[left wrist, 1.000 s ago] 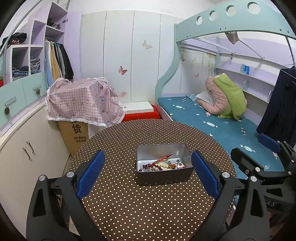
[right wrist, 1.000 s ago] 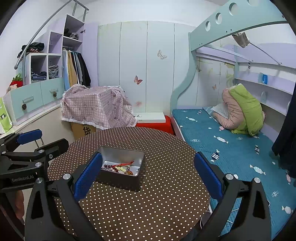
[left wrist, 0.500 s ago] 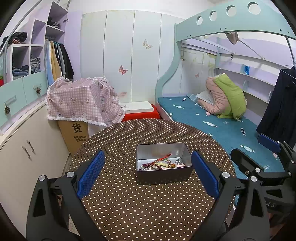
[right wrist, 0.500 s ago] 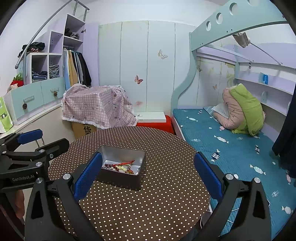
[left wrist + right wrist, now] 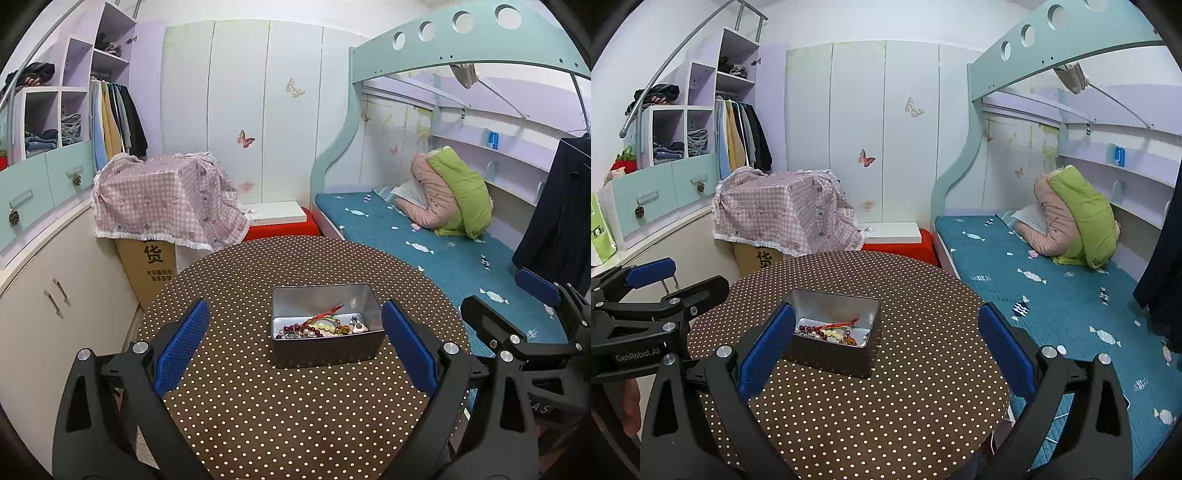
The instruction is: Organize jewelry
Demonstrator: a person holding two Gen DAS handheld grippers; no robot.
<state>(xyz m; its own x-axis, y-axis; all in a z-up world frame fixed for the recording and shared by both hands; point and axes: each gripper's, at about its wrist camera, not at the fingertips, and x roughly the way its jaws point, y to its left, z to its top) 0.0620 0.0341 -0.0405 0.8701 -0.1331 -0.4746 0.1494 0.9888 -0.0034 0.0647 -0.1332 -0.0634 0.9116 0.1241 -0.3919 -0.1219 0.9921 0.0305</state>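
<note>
A grey metal tin stands on the round brown polka-dot table. Inside it lies a heap of jewelry: bead bracelets, pearls and a red cord. The tin and the jewelry also show in the right wrist view. My left gripper is open and empty, its blue pads on either side of the tin, above the table's near part. My right gripper is open and empty, just right of the tin. Each gripper shows at the edge of the other's view.
A cardboard box under a pink checked cloth stands behind the table. A bed with a teal cover lies to the right. Cabinets and a wardrobe run along the left wall. A red stool is beyond the table.
Both grippers have drifted very slightly. Nothing was taken hold of or let go.
</note>
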